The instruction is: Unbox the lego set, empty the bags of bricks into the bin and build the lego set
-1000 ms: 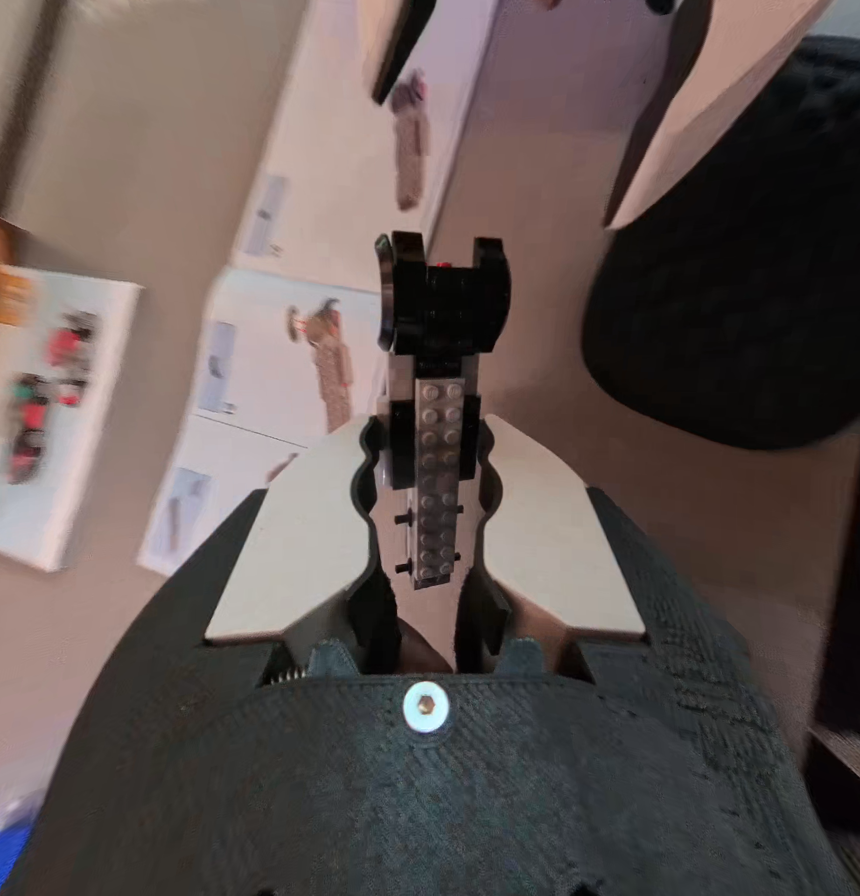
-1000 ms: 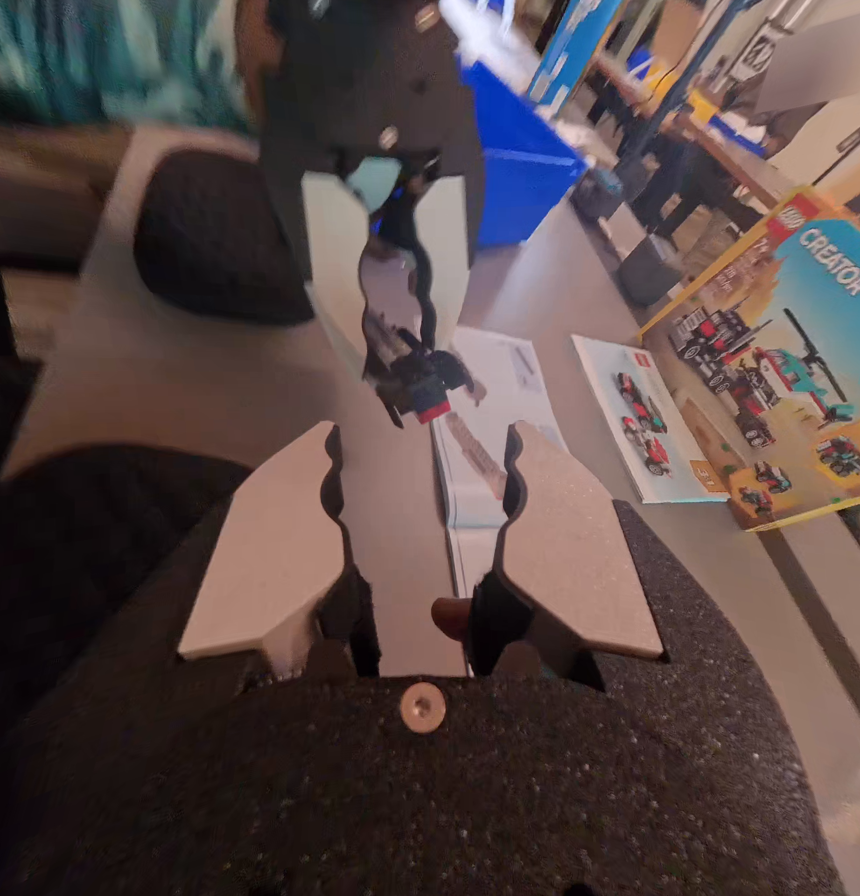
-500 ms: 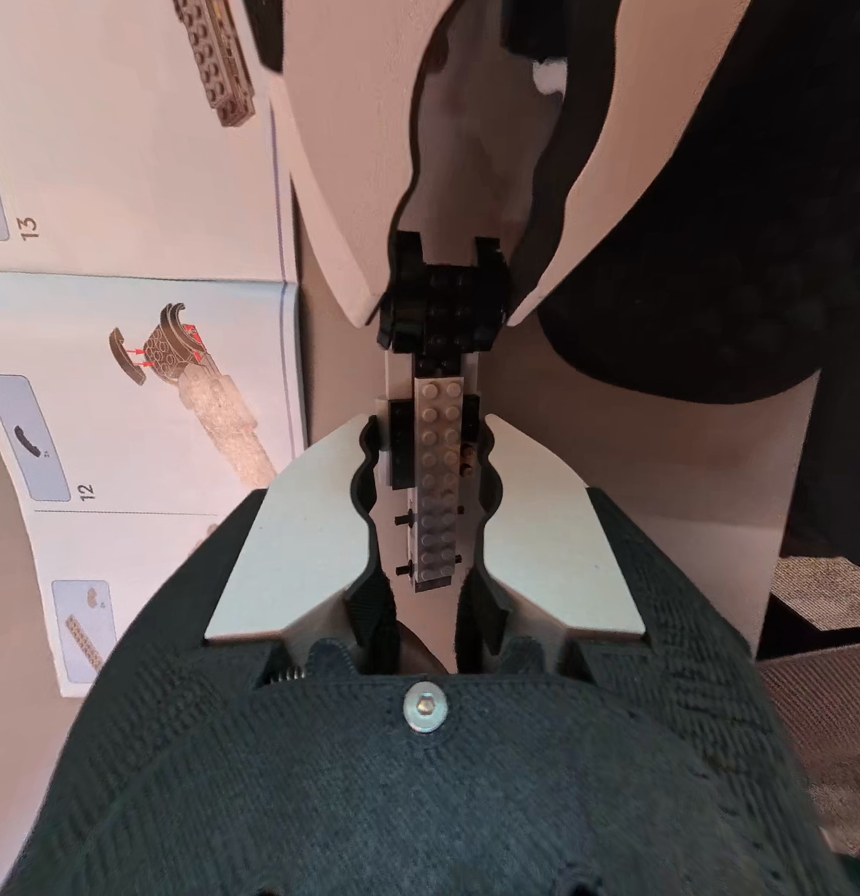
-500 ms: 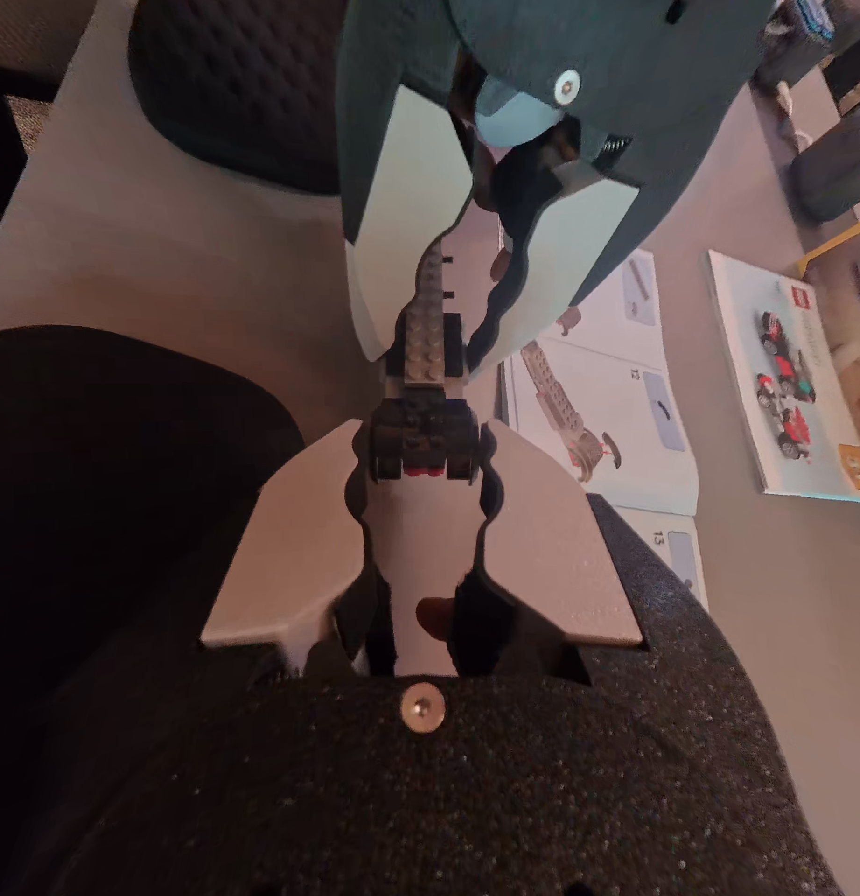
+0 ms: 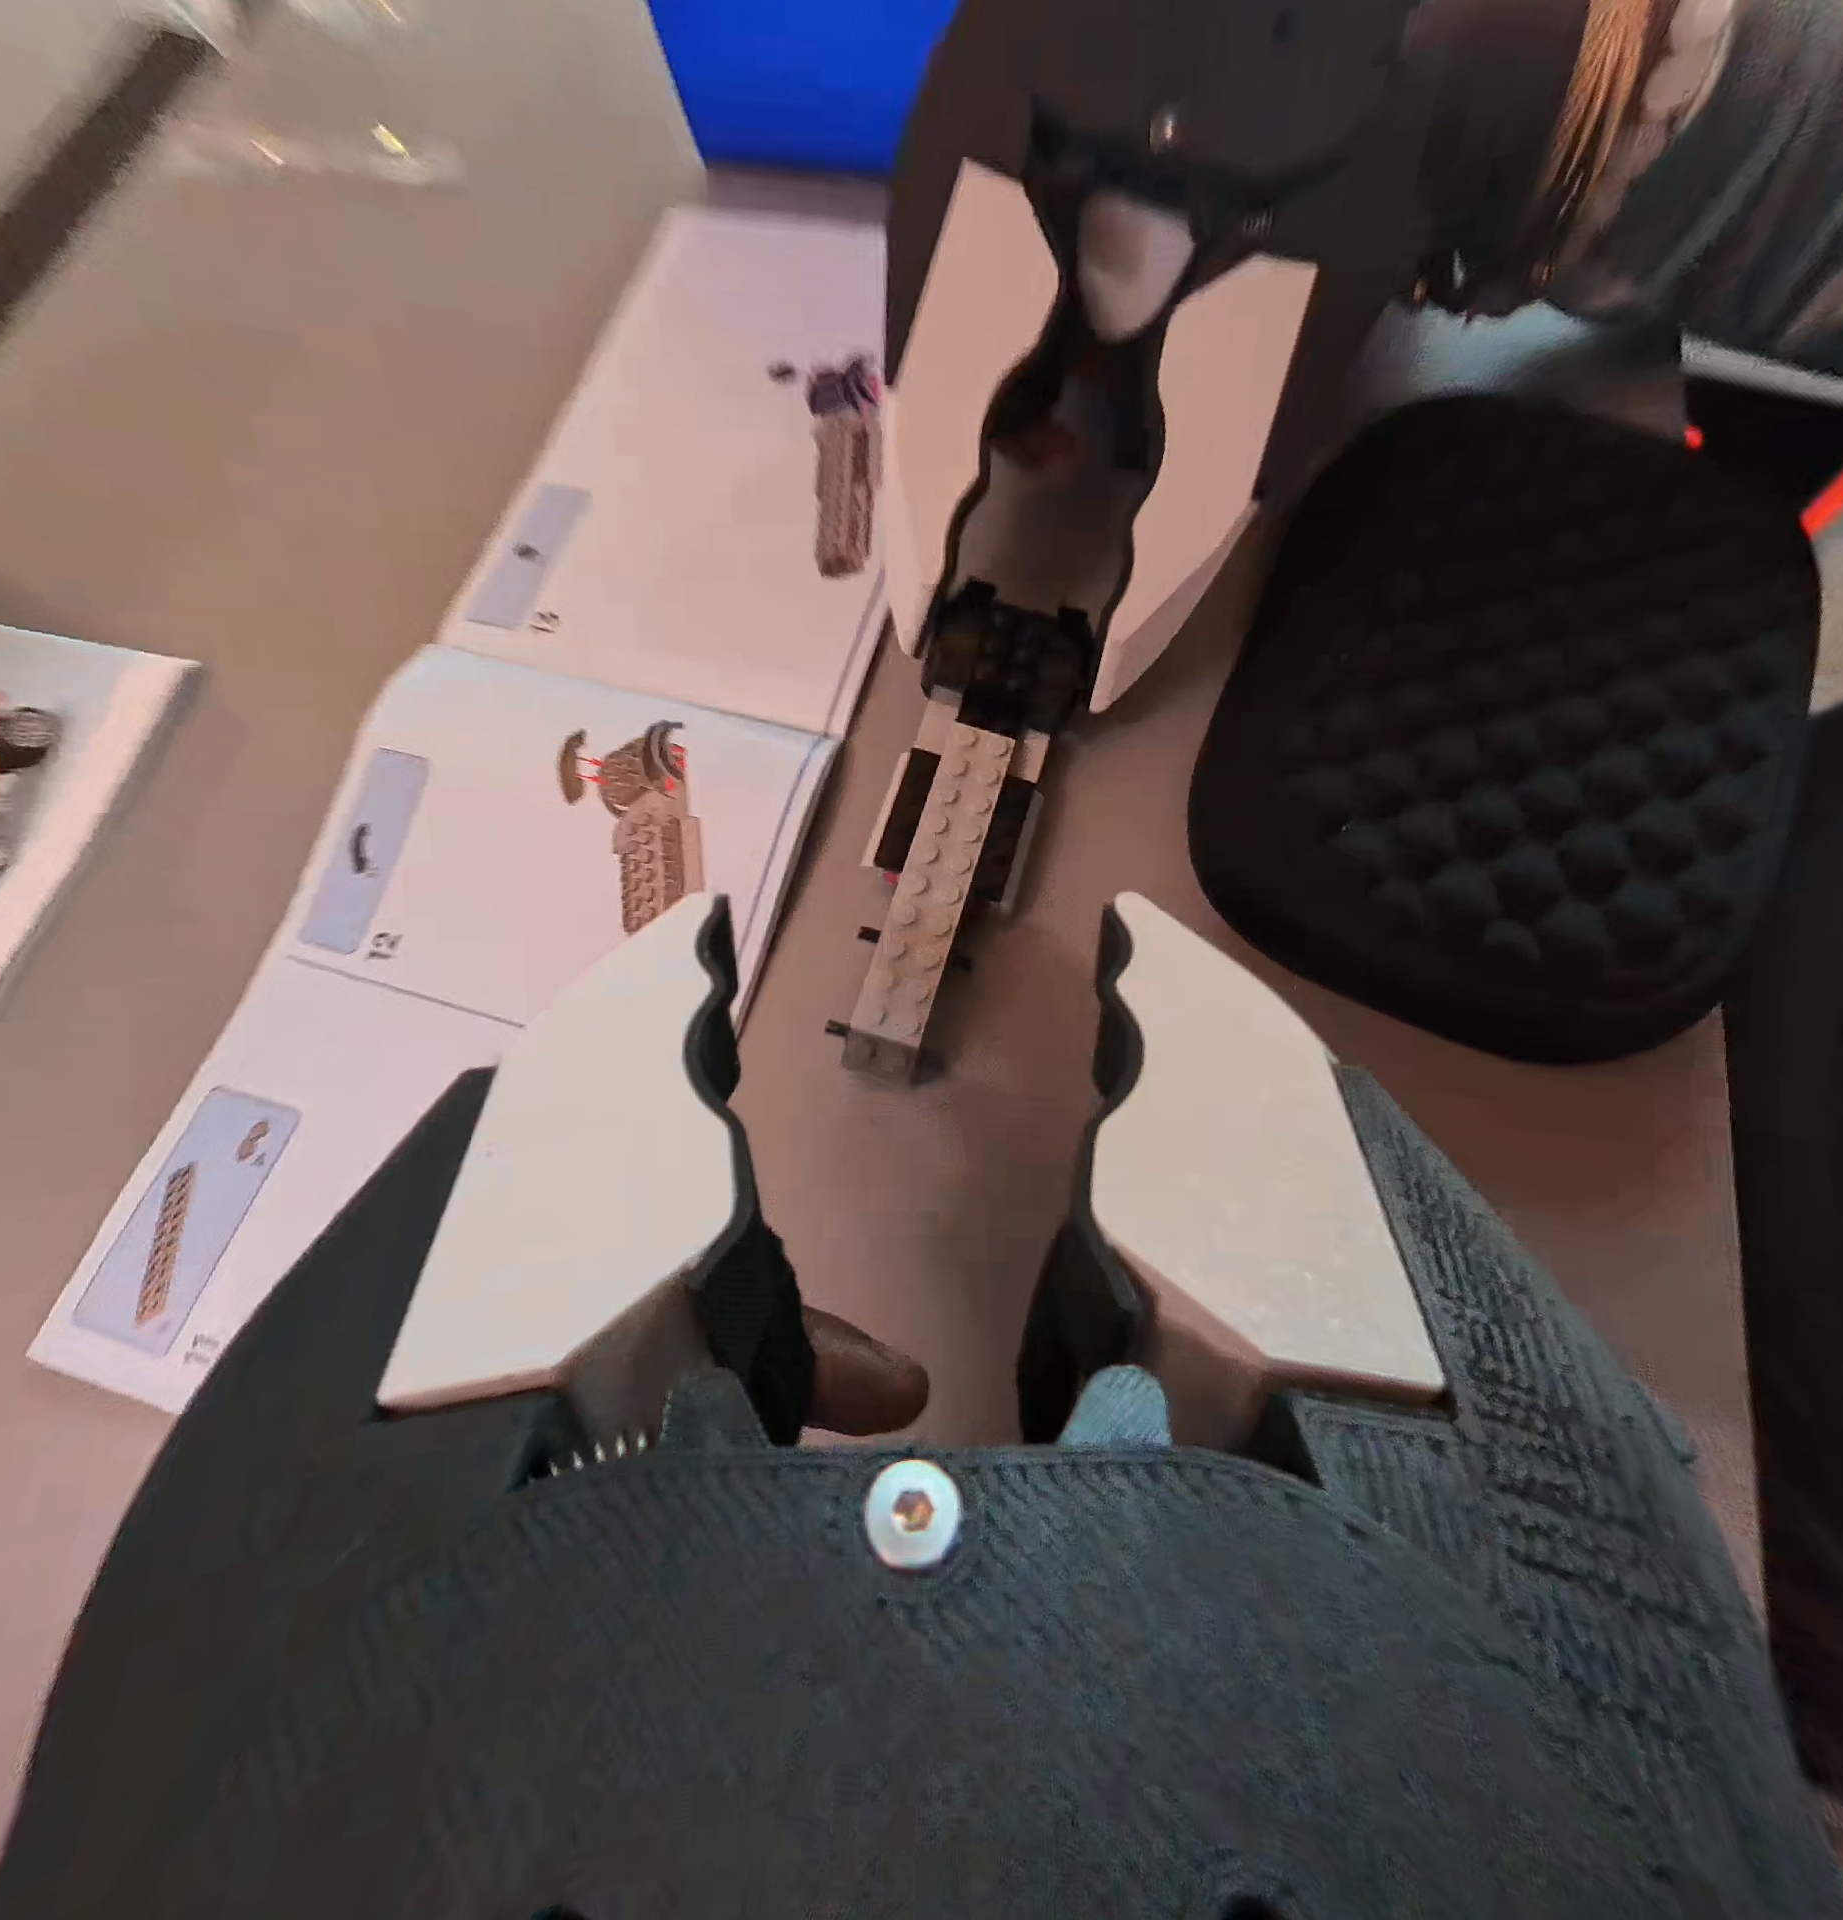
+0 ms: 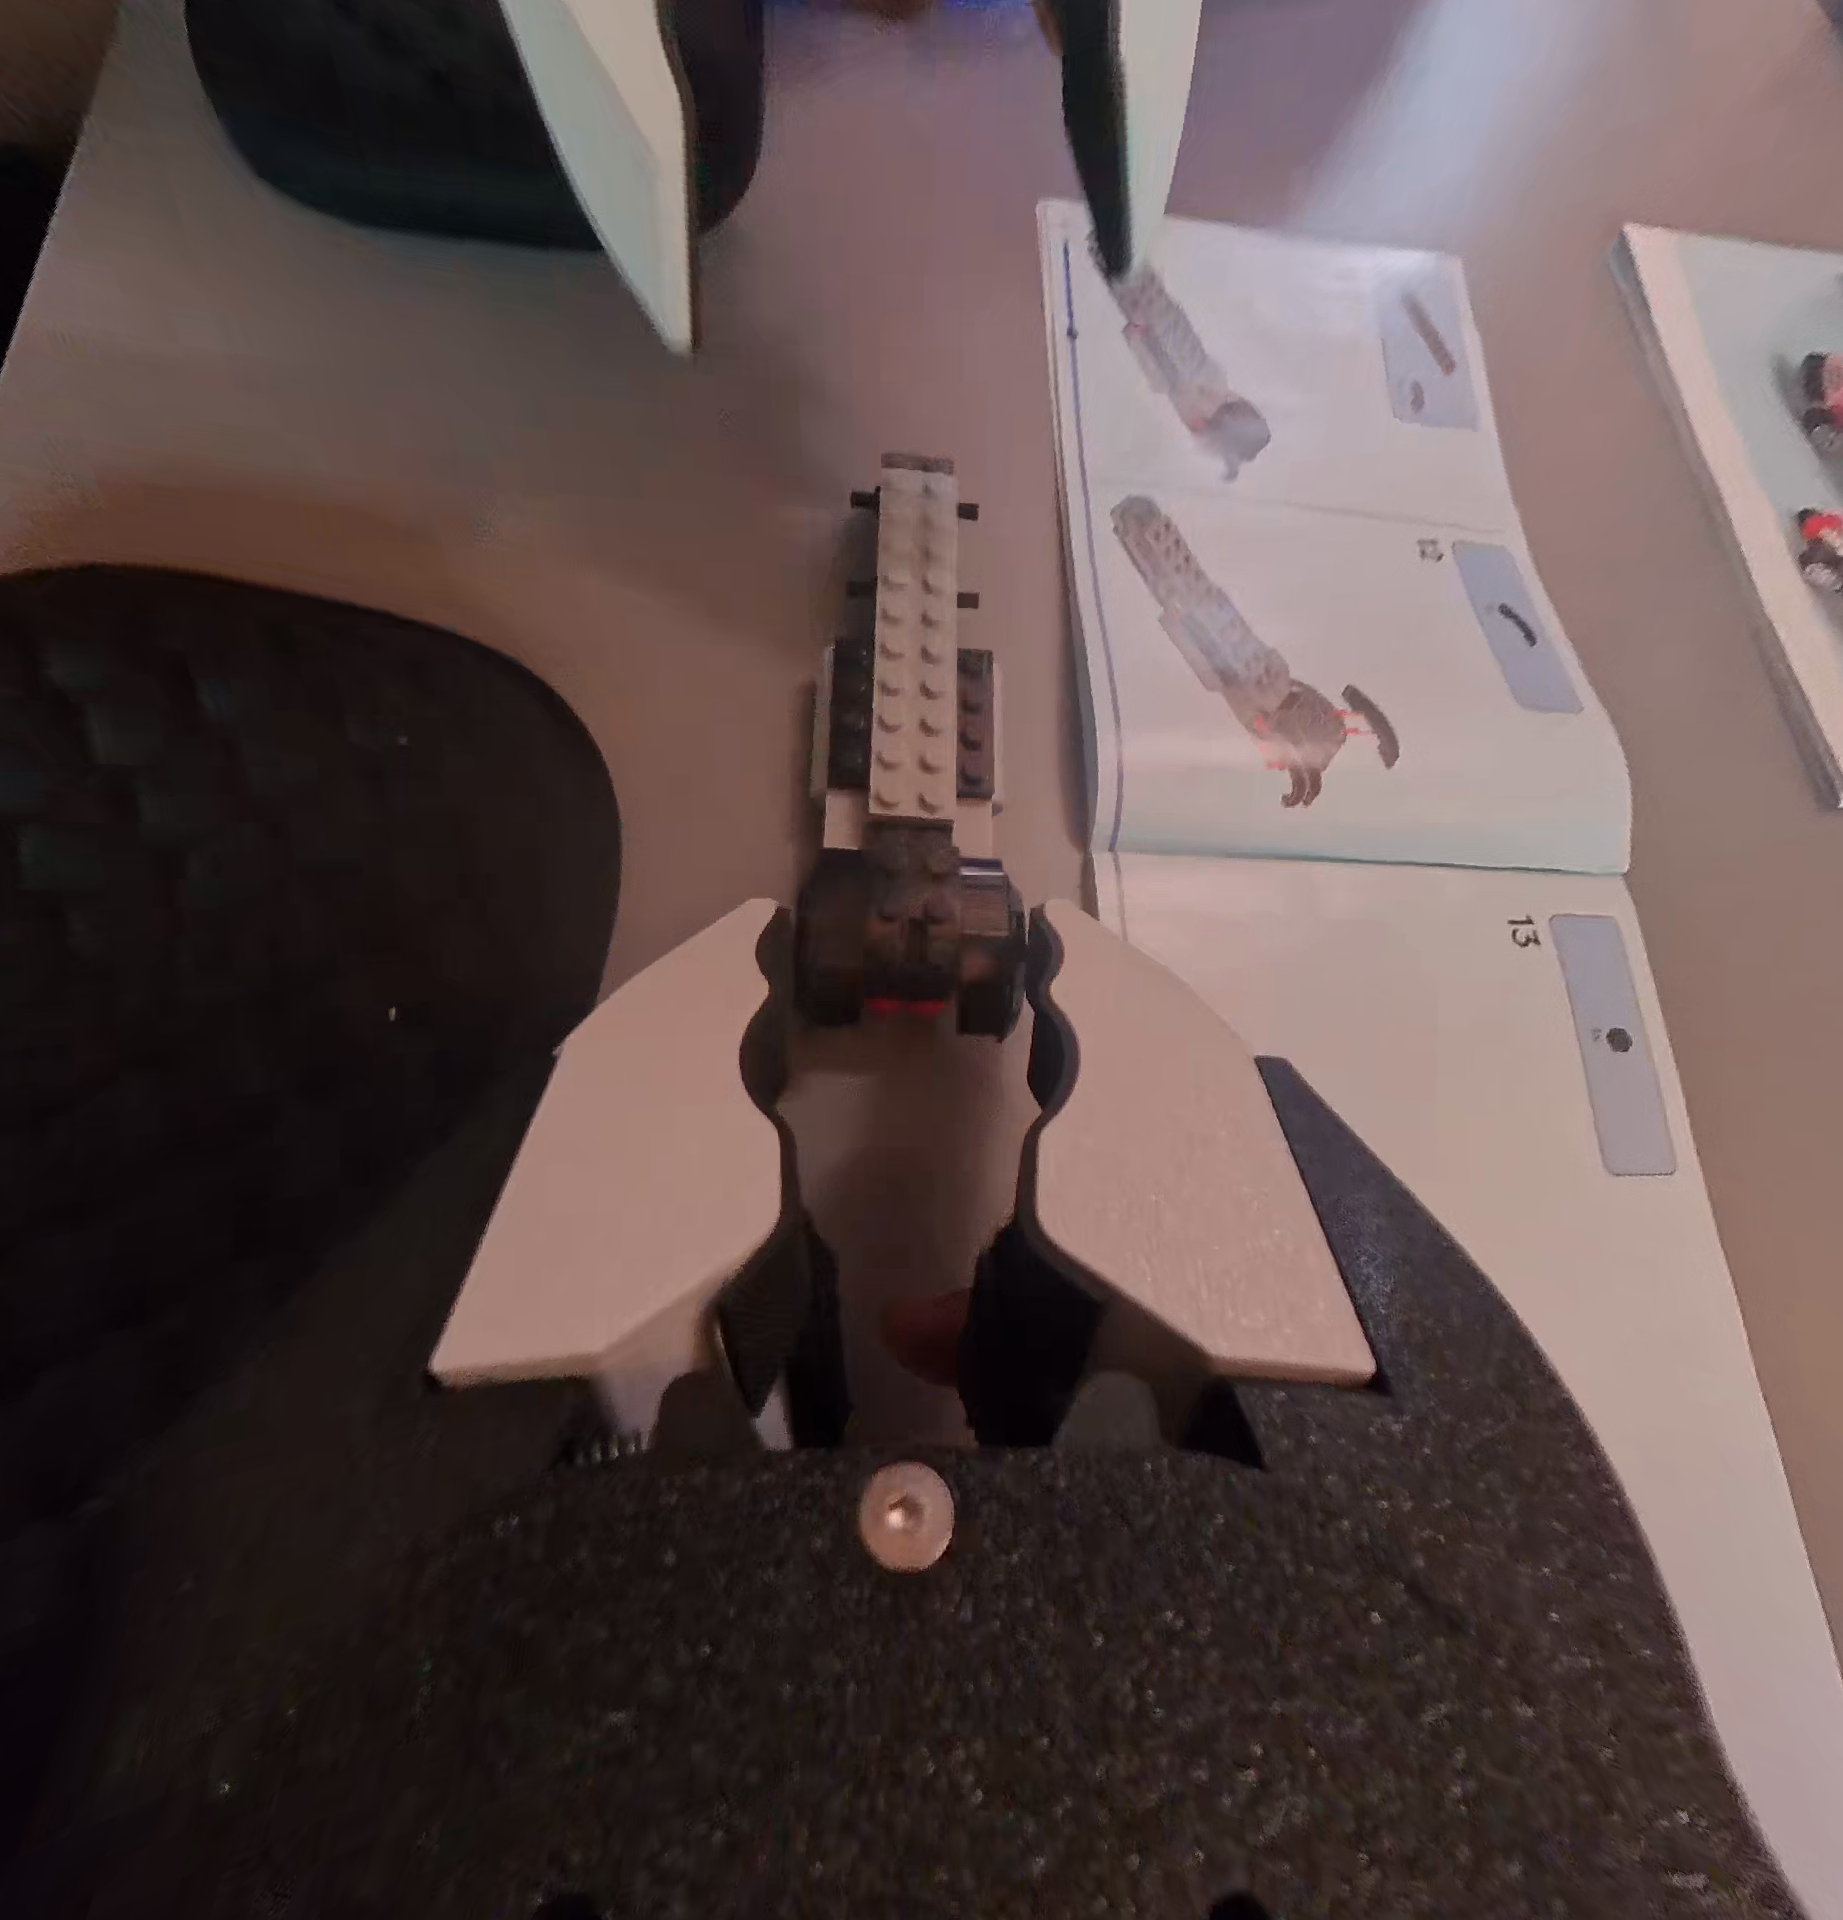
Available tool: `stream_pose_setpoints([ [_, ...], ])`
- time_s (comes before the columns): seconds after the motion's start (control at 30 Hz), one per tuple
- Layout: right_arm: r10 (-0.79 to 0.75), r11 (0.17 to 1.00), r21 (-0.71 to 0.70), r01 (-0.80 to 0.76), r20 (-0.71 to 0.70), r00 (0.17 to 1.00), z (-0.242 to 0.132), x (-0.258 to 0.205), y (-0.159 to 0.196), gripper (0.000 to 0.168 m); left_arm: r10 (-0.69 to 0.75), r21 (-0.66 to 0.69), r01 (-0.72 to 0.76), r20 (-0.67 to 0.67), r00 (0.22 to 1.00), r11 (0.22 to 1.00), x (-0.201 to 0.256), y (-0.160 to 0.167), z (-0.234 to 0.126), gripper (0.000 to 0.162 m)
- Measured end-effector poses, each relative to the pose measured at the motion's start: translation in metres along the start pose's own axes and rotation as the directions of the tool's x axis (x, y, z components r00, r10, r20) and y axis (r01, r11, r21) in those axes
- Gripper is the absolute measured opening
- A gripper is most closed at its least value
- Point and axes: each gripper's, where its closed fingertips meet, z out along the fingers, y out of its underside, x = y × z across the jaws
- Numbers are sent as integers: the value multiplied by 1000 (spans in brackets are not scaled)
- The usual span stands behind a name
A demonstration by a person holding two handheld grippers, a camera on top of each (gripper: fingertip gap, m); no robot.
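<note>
The lego build (image 5: 943,873) is a long grey plate on black and white pieces with a black mudguard end. It lies lengthwise on the tan table (image 5: 273,364), beside the open instruction booklet (image 5: 605,831). My left gripper (image 5: 912,925) is open and empty, its tips just short of the build's grey end. My right gripper (image 6: 906,920) is shut on the black end of the build (image 6: 922,665). It also shows at the top of the left wrist view (image 5: 1010,665). The left gripper's fingers (image 6: 626,177), spread wide, show at the top of the right wrist view.
The open booklet (image 6: 1312,623) lies right of the build in the right wrist view, with a second closed booklet (image 6: 1779,468) beyond it. Black quilted pads (image 6: 221,935) (image 5: 1499,727) lie on the other side. A blue bin (image 5: 792,73) stands at the far end.
My left gripper has opened, let go of the build's grey end and drawn back. My right gripper keeps hold of the black end. The build has come down onto the table.
</note>
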Motion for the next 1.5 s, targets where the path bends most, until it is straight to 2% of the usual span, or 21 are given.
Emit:
stream_pose_setpoints([
  [0.03, -2, 1000, -6, 2, 10, 1000, -1, -1, 2, 45, -3, 40, 2, 25, 1000, 999, 1, 0, -4, 70],
  [0.13, 36, 998, 45, -37, 8, 999, -10, 0, -5, 61, -9, 104, -1, 97, 995, 995, 1, 4, -7, 80],
  [0.23, 136, 974, 200, -106, -142, 980, -31, 20, -21, 72, -64, 149, 36, 184, 981, 988, -10, 2, -9, 83],
  [0.3, 248, 930, 338, -147, -281, 927, -51, 39, -26, 80, -108, 185, 66, 228, 968, 981, -21, -5, -10, 83],
  [0.37, 408, 878, 420, -227, -411, 815, -71, 59, -17, 79, -146, 243, 81, 265, 953, 967, -33, -15, -11, 83],
  [0.43, 521, 845, 421, -330, -512, 683, -80, 70, 3, 79, -196, 294, 104, 304, 932, 950, -48, -24, -13, 81],
  [0.53, 570, 819, 350, -455, -581, 581, -79, 68, 31, 80, -241, 306, 145, 304, 922, 941, -65, -28, -8, 79],
  [0.63, 572, 797, 268, -541, -620, 537, -78, 66, 56, 78, -189, 233, 121, 296, 936, 965, -74, -23, 4, 74],
  [0.77, 651, 714, 297, -634, -615, 446, -82, 68, 78, 73, -187, 187, 131, 324, 927, 974, -89, -7, 16, 60],
  [0.93, 662, 676, 250, -693, -620, 421, -77, 68, 90, 69, -191, 183, 131, 366, 911, 974, -93, 12, 17, 50],
  [1.03, 634, 692, 223, -686, -643, 430, -75, 69, 91, 68, -192, 208, 120, 374, 907, 971, -96, 8, 16, 47],
  [1.2, 625, 706, 209, -677, -634, 456, -73, 69, 89, 71, -171, 171, 117, 341, 924, 978, -91, 11, 22, 47],
  [1.23, 628, 723, 223, -653, -604, 490, -70, 68, 80, 68, -154, 168, 103, 327, 932, 980, -87, 10, 22, 44],
  [1.27, 640, 744, 296, -600, -576, 509, -71, 68, 61, 67, -135, 171, 85, 309, 941, 982, -83, 9, 23, 34],
  [1.33, 626, 780, 449, -437, -537, 566, -88, 62, 8, 55, -105, 189, 51, 288, 952, 981, -77, 5, 21, 21],
  [1.37, 594, 800, 478, -363, -545, 592, -102, 56, -16, 52, -98, 198, 42, 282, 954, 979, -76, 4, 21, 15],
  [1.4, 546, 828, 480, -290, -571, 614, -118, 48, -36, 37, -95, 210, 37, 273, 957, 977, -75, 2, 20, 11],
  [1.43, 476, 862, 466, -199, -613, 630, -138, 39, -54, 3, -91, 223, 33, 255, 963, 974, -73, 0, 20, 1],
  [1.5, 347, 912, 410, -24, -738, 579, -190, 26, -75, 0, -99, 242, 42, 229, 968, 969, -72, -2, 19, 0],
])
